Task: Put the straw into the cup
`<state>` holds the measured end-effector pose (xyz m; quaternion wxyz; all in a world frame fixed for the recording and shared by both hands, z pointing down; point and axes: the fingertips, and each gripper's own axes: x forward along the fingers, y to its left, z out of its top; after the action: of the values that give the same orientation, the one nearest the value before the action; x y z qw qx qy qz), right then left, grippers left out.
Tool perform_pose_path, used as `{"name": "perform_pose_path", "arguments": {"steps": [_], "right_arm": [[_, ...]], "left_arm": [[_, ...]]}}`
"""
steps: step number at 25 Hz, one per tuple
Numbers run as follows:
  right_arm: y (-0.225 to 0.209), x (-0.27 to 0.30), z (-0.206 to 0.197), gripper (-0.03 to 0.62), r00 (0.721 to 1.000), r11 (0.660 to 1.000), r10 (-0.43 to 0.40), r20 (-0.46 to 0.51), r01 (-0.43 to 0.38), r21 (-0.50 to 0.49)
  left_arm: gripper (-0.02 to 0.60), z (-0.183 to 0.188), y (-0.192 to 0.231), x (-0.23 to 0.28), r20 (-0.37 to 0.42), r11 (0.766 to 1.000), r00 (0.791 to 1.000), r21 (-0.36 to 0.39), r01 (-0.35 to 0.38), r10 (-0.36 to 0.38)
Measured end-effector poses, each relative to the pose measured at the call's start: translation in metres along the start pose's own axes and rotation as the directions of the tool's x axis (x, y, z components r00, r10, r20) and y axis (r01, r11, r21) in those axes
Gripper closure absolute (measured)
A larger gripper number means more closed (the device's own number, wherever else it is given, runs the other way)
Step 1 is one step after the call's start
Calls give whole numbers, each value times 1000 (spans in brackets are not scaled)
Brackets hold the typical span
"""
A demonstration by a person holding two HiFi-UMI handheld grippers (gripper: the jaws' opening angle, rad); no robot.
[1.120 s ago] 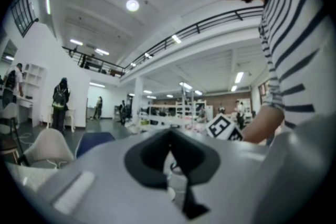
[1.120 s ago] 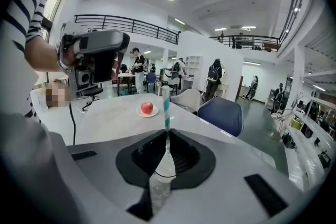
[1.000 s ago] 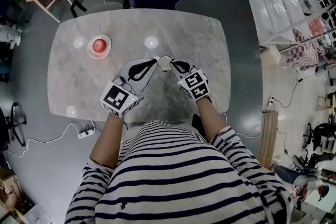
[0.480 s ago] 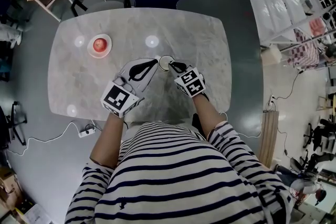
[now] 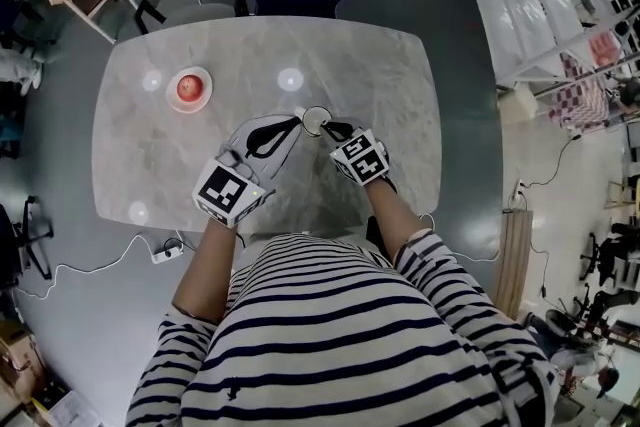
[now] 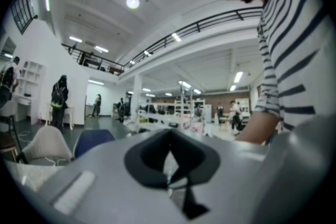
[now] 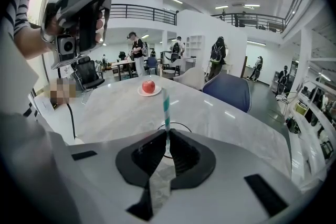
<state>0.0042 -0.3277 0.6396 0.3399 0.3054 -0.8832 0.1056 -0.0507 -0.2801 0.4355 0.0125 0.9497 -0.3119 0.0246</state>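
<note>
- Gripping the teal-and-white striped straw (image 7: 166,105), our right tool (image 7: 167,135) has its jaws closed tight on the straw's lower part. The straw stands close to upright, rising out of the tips.
- The straw's bottom end is hidden behind the jaws, so we cannot tell how far it sits above the rim.
- The clear cup (image 7: 179,126) stands on the table (image 7: 226,113) just ahead of this tool's tips and below them. Its mouth shows as a thin dark ring around the straw's base.
- In the head view the right tool's tips meet the cup (image 5: 315,120) at its near right edge, so we judge the straw to be over the mouth or very close to it.
- We judge the coming move to be a straight drop along the straw's own axis, with little sideways correction.
- Our left tool (image 6: 169,136) is held up to the right tool's left. Its jaws are together, and a pale sliver between them is too unclear to name.
</note>
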Motion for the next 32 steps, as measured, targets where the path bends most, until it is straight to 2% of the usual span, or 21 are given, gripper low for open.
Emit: {"name": "perform_pose_path", "arguments": {"steps": [20, 32], "right_arm": [[-2, -2, 6, 568, 1000, 999, -20, 18, 19, 32], [-11, -28, 35, 566, 992, 999, -51, 116, 48, 20]], "left_arm": [[574, -1, -5, -1, -9, 1000, 1000, 6, 12, -12], [574, 4, -11, 6, -4, 999, 1000, 17, 31, -31]]}}
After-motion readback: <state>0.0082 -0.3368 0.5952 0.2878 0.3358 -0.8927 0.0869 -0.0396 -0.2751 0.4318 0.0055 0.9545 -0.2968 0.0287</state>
